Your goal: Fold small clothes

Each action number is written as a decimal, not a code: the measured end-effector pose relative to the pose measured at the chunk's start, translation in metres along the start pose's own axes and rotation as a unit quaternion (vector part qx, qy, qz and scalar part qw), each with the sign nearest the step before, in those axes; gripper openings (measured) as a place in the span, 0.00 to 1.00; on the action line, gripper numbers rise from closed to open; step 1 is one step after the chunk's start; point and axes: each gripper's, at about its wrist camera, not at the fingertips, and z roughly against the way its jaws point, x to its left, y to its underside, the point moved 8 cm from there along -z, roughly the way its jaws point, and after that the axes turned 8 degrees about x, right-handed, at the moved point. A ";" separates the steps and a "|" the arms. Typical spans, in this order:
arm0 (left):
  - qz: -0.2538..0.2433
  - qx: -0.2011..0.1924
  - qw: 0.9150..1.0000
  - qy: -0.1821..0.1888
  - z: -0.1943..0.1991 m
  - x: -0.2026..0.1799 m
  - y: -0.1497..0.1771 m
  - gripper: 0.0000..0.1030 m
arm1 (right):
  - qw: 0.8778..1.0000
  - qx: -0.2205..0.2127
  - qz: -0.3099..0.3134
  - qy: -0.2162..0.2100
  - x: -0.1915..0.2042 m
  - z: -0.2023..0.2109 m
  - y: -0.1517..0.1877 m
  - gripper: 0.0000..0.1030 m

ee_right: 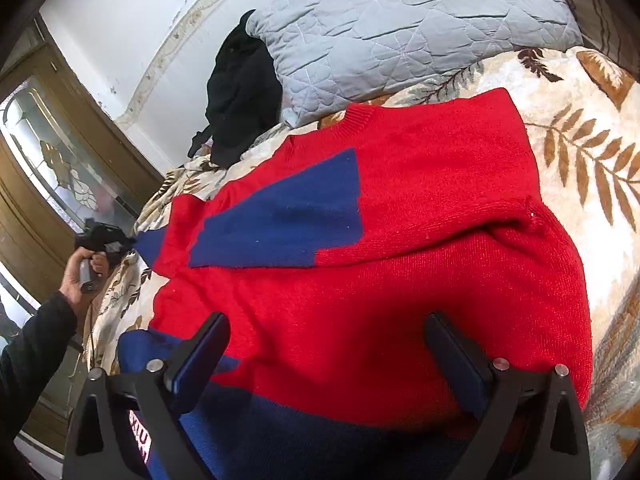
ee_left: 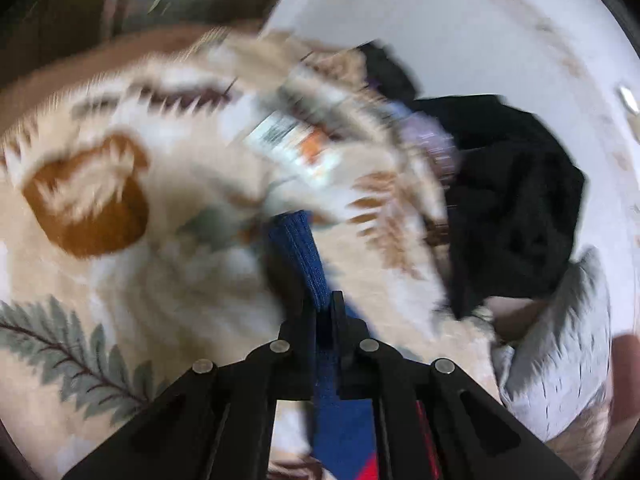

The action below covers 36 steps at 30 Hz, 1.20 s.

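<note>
Now, left gripper (ee_left: 326,312): my jaws are together, clamped on the ribbed blue cuff (ee_left: 298,252) of the sweater's sleeve; the knit runs between the fingers and back under the frame.
Left view: badly blurred; the cuff stands up past my fingertips, with the leaf-print blanket (ee_left: 100,248) smeared behind it.
Right gripper (ee_right: 326,356): my jaws stand wide apart, nothing between the pads; they hang just above the sweater's lower part, and I cannot tell whether the tips touch the knit.
Sweater (ee_right: 420,208): red with blue panels, spread flat on the bed blanket (ee_right: 592,168), collar toward the pillow, blue hem band nearest my right fingers.
Sleeve (ee_right: 280,220): a blue and red sleeve lies folded across the chest; seen from the right wrist, its blue cuff end is stretched out to the picture's left, where the left gripper (ee_right: 106,238) pinches it.
Person's hand (ee_right: 80,270): wrapped round the left gripper's handle at the bed's edge, dark sleeve behind it.
Pillow (ee_right: 400,28): grey, quilted, at the head of the bed, beyond the collar.
Black garment (ee_right: 240,92): heaped against the pillow's left side, clear of the sweater; in the left view it is the dark pile (ee_left: 516,208) at right.
Paper item (ee_left: 296,140): white and orange, on the blanket beyond the cuff, too blurred to identify.
Backdrop: white wall (ee_right: 132,40) and a wooden door with patterned glass (ee_right: 60,160).
</note>
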 end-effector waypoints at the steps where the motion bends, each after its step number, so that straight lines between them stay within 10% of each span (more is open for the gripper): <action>1: -0.019 -0.012 1.000 0.002 0.012 -0.014 0.002 0.05 | 1.000 -0.001 0.000 -0.001 0.000 0.000 0.000 0.97; 9: -0.196 -0.055 0.977 0.059 0.075 -0.165 0.072 0.05 | 1.000 -0.005 -0.003 -0.005 0.000 0.003 0.000 0.97; 17: -0.353 0.042 0.913 0.200 0.066 -0.334 0.251 0.05 | 1.000 -0.015 -0.013 -0.017 -0.001 0.008 -0.002 0.97; 21: -0.418 0.153 0.871 0.207 0.007 -0.362 0.342 0.12 | 0.998 -0.032 -0.033 -0.038 -0.004 0.017 -0.005 0.96; 26: -0.378 0.176 0.899 0.130 -0.038 -0.293 0.322 0.14 | 0.992 -0.071 -0.083 -0.065 -0.014 0.045 -0.014 0.97; 30: -0.328 0.110 0.935 0.073 -0.032 -0.205 0.260 0.48 | 0.983 -0.109 -0.124 -0.081 -0.026 0.076 -0.038 0.97; 36: -0.221 0.113 0.968 0.044 -0.045 -0.111 0.218 0.49 | 0.983 -0.041 -0.179 -0.016 -0.064 0.041 -0.097 0.96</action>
